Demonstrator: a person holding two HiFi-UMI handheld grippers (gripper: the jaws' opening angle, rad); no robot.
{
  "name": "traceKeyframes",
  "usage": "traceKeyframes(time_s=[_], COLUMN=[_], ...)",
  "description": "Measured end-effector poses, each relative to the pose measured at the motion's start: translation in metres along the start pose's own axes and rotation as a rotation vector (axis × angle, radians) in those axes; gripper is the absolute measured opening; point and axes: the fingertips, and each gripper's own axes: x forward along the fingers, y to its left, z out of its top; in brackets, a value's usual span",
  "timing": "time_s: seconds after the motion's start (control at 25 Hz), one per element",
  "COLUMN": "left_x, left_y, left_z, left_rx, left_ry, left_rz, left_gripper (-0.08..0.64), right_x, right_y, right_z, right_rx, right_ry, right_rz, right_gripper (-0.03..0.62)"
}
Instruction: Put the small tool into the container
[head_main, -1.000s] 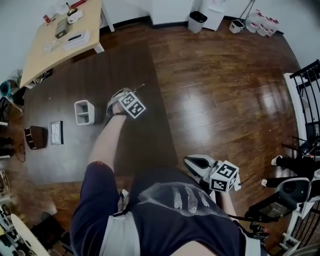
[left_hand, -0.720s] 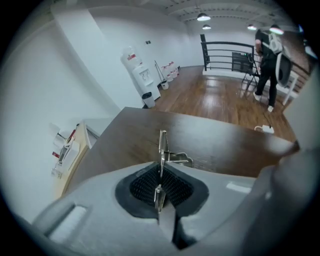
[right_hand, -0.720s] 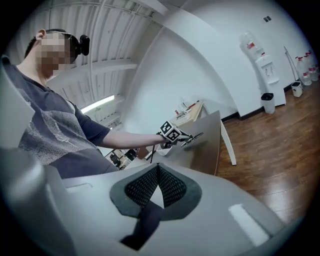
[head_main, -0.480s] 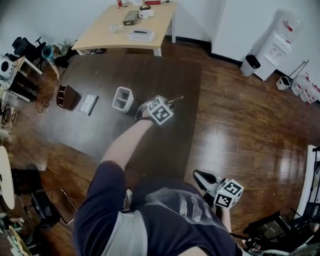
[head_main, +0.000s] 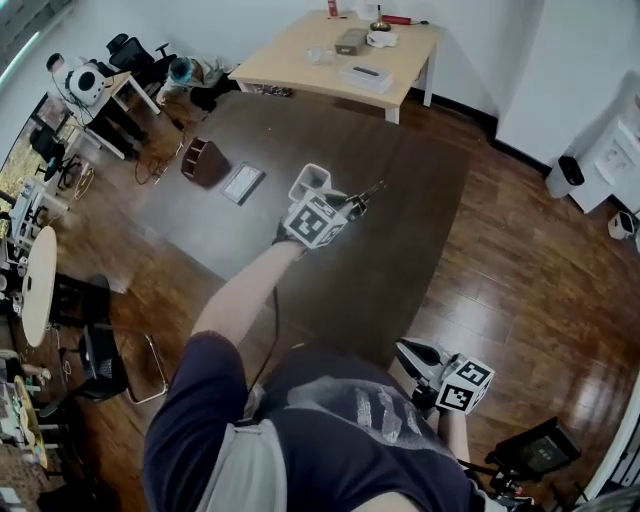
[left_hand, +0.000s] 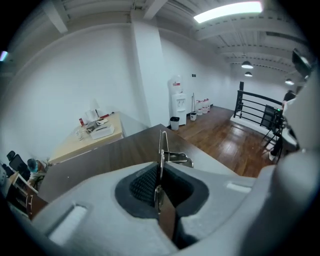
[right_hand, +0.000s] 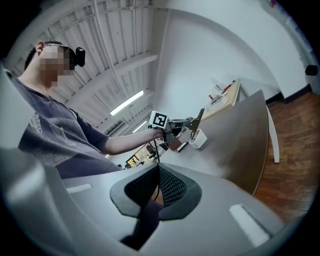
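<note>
My left gripper (head_main: 350, 205) is raised over the dark rug, shut on a thin metal tool (head_main: 366, 196) that sticks out past its tips. In the left gripper view the tool (left_hand: 162, 148) stands upright, pinched between the pads, with a small clip part bent to the right. The white open-topped container (head_main: 310, 181) stands on the rug just behind that gripper. My right gripper (head_main: 415, 357) is held low beside the person's body, shut with nothing in it. From the right gripper view I see the held tool (right_hand: 198, 120) just above the container (right_hand: 198, 139).
A brown box (head_main: 205, 160) and a flat grey item (head_main: 242, 183) lie on the rug left of the container. A light wooden table (head_main: 300, 62) with small items stands at the back. A black bin (head_main: 568, 170) is by the right wall, chairs at the left.
The left gripper has risen and rolled with the tool still held, and it now sits right beside the container in the head view. The right gripper has barely shifted.
</note>
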Motion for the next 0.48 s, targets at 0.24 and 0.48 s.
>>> traceKeyframes(time_s=[0.24, 0.48], left_x=[-0.06, -0.065], left_y=[0.074, 0.146], left_z=[-0.021, -0.03], left_rx=[-0.092, -0.158], left_ry=[-0.093, -0.179], left_rz=[0.082, 0.068], left_gripper=[0.012, 0.011], right_x=[0.04, 0.084], right_y=[0.013, 0.016], right_z=[0.005, 0.007], right_rx=[-0.036, -0.04], right_ry=[0.013, 0.053], right_rz=[0.025, -0.059], right_gripper=[0.002, 0.002])
